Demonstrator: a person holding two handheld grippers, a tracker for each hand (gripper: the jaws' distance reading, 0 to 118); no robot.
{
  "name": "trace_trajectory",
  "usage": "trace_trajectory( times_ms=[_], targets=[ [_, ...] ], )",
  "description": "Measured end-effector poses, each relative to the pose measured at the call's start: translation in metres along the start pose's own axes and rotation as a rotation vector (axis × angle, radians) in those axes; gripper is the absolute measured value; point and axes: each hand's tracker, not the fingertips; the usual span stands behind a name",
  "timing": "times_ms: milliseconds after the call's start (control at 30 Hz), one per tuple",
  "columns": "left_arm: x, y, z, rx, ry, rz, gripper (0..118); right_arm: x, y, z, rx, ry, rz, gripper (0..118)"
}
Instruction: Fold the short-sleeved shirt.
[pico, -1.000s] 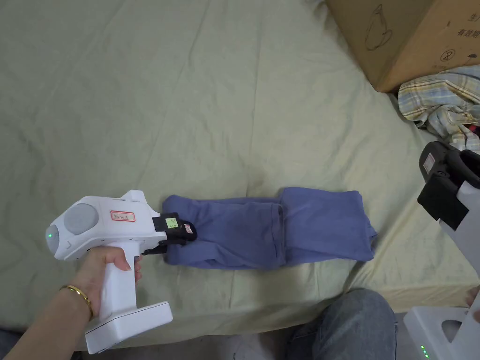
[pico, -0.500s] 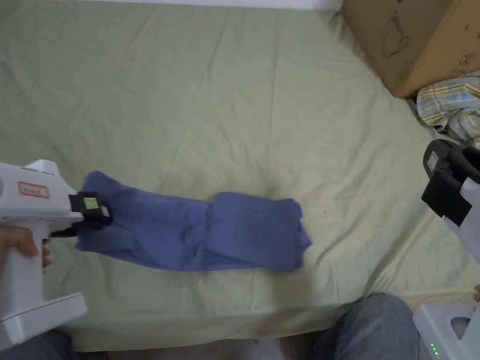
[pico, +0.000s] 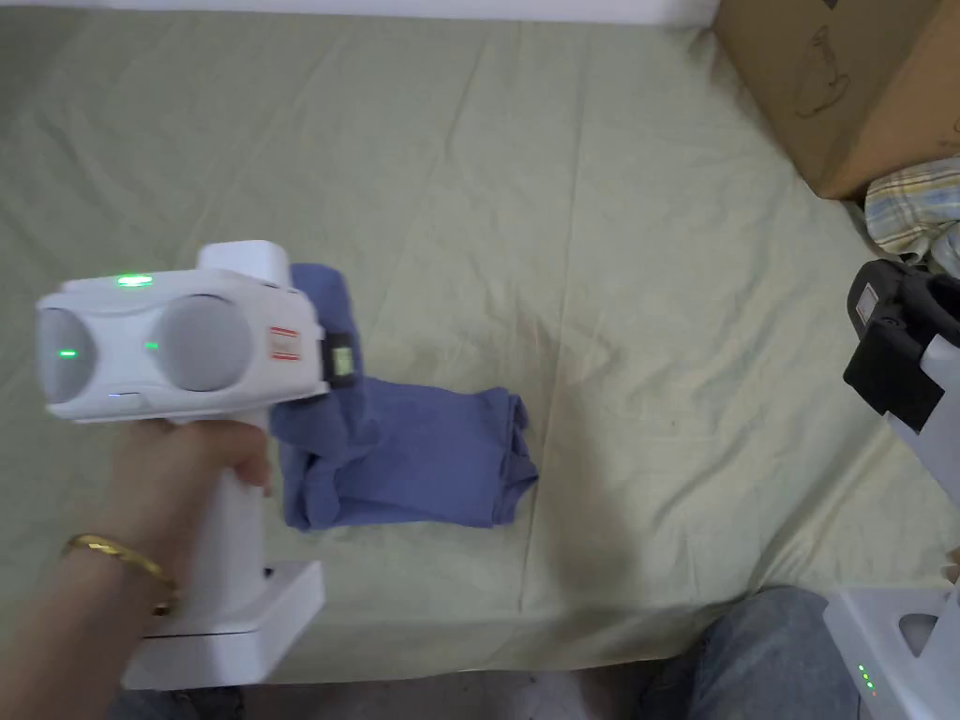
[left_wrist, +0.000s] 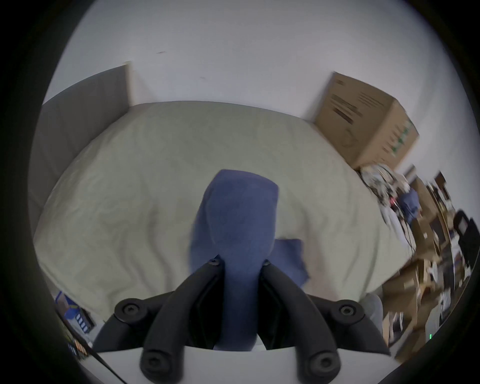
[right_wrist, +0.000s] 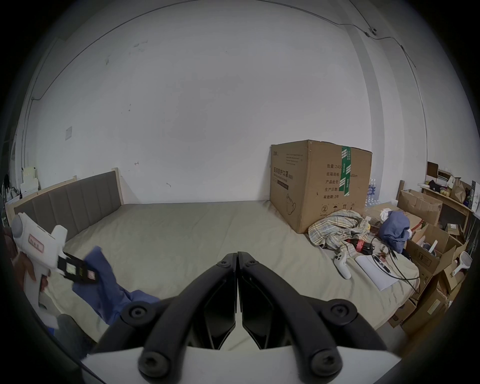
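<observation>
The left tongs (left_wrist: 240, 262) are clamped on one end of the blue short-sleeved shirt (pico: 412, 455), holding that end raised above the rest, which lies bunched on the pale green bed (pico: 562, 234) near its near edge. The right tongs (right_wrist: 237, 256) are closed with nothing between them, held well to the right. A cardboard box (pico: 844, 84) sits at the far right, a plaid cloth (pico: 905, 211) beside it.
</observation>
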Motion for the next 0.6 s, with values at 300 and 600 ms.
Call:
trace_trajectory(
  times_ms=[300,600],
  targets=[
    [0.119,-0.033,-0.110,-0.185,-0.058,-0.179,20,0.034,-0.007,0.023,-0.011,-0.098,-0.026,0],
    [0.115,-0.039,-0.140,-0.289,-0.219,-0.109,75,0.054,-0.004,0.034,0.000,-0.175,-0.064,0]
  ],
)
